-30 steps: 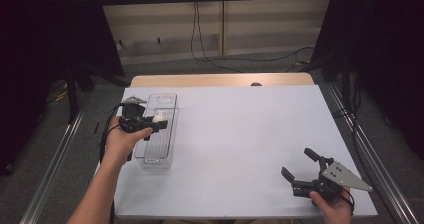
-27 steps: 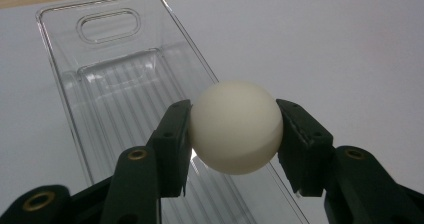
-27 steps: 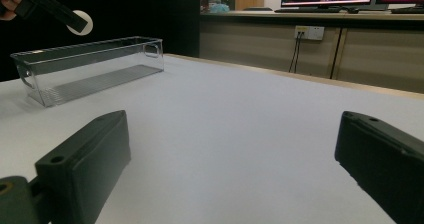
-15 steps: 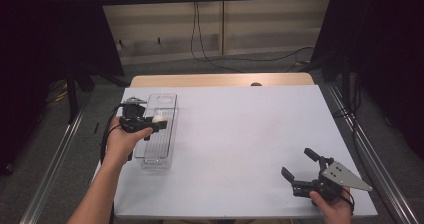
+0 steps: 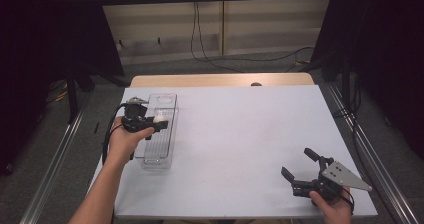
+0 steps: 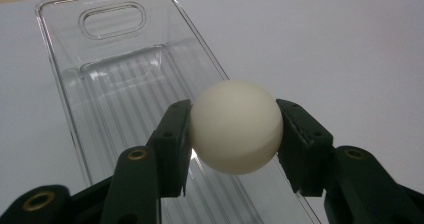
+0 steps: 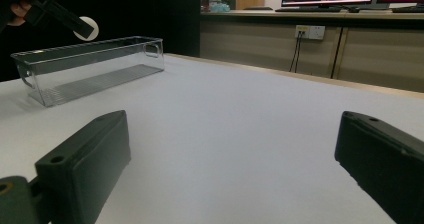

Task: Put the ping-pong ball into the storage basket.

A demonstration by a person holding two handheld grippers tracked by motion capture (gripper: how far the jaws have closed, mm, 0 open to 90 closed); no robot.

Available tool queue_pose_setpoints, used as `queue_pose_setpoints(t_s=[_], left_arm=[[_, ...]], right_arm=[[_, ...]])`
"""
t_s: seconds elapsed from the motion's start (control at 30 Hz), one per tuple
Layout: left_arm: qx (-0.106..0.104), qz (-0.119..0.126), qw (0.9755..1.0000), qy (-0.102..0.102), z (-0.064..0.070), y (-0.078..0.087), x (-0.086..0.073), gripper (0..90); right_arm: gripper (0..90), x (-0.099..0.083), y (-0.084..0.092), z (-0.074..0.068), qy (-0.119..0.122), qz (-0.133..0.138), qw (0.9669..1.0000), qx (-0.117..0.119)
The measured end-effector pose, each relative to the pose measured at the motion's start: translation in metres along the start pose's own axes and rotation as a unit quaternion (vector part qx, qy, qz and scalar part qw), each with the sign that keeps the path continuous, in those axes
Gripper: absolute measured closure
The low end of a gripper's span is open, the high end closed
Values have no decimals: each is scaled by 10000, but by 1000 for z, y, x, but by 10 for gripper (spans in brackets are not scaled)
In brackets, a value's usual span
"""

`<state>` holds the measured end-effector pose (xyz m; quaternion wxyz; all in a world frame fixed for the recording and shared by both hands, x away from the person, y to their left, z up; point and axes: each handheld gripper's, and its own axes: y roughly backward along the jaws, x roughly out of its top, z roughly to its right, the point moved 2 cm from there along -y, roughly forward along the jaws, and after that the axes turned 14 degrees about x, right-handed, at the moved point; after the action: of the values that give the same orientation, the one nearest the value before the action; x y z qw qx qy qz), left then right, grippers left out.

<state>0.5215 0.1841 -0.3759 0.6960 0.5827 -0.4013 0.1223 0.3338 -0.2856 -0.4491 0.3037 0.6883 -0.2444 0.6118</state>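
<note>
Two black jaws of my left gripper (image 6: 234, 134) are clenched on a small, smooth, cream-white ball (image 6: 235, 126), one jaw pressing each side of it. I hold the ball in the air above a long, clear plastic bin with a ribbed floor and an oval handle slot in its far end wall (image 6: 112, 20). From the high view, my left gripper (image 5: 159, 121) sits over the middle stretch of that clear bin (image 5: 159, 156), with the ball (image 5: 159, 118) at its tips and my left hand (image 5: 126, 140) wrapped round the grip; a black cable loops down from it along my forearm. The bin lies lengthwise near the left edge of the white table top (image 5: 240, 134), its long sides running away from me.

My right gripper (image 5: 301, 165) rests low at the near right corner of the table, well apart from the bin, with its jaws spread wide and nothing between them. Its grey three-cornered plate (image 5: 342, 175) points toward the right edge, and my right hand (image 5: 331, 208) holds it from below. In the right gripper view the two jaws stand far apart over bare white surface, and beyond them I see the clear bin (image 7: 90, 69) with the ball (image 7: 86, 28) held above it by the other gripper. Past the table's far side runs a strip of pale wood (image 5: 220, 80).
</note>
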Motion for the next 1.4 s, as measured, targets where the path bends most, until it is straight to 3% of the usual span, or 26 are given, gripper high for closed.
queue_pose_setpoints(t_s=[0.1, 0.27, 0.37, 0.43, 0.47, 0.67, 0.83, 1.07, 1.13, 1.23, 1.4], left_arm=[[30, 66, 9999, 115, 1, -1, 0, 511], [24, -57, 10000, -31, -3, -2, -3, 511], [68, -18, 9999, 79, -3, -4, -4, 511], [105, -54, 9999, -5, -4, -5, -5, 511], [117, 45, 9998, 122, -3, -6, -5, 512], [83, 27, 9999, 140, -3, -7, -7, 512], [102, -46, 9999, 15, -5, -7, -8, 511], [124, -55, 9999, 15, -6, -7, -9, 512], [78, -13, 9999, 149, -5, -9, -9, 511], [121, -13, 9998, 151, -4, -9, -9, 511], [155, -87, 9998, -30, -7, -8, -10, 511]], right_arm=[[9, 0, 0, -1, -66, 39, 10000, -41], [9, 0, 0, 0, -25, 2, 10000, -5], [9, 0, 0, -1, -50, 27, 10000, -21], [9, 1, 0, 0, -48, 37, 10000, -26], [9, 0, 0, 0, -48, 33, 10000, -21], [9, 1, 0, -1, -52, 35, 10000, -30], [9, 0, -1, 0, -36, 39, 10000, -10], [9, 1, 0, 0, -17, 16, 10000, 24], [9, 1, 0, 0, -5, 24, 10000, 12], [9, 1, 0, 0, -35, 24, 10000, 16], [9, 1, -1, -1, -44, 18, 10000, 44]])
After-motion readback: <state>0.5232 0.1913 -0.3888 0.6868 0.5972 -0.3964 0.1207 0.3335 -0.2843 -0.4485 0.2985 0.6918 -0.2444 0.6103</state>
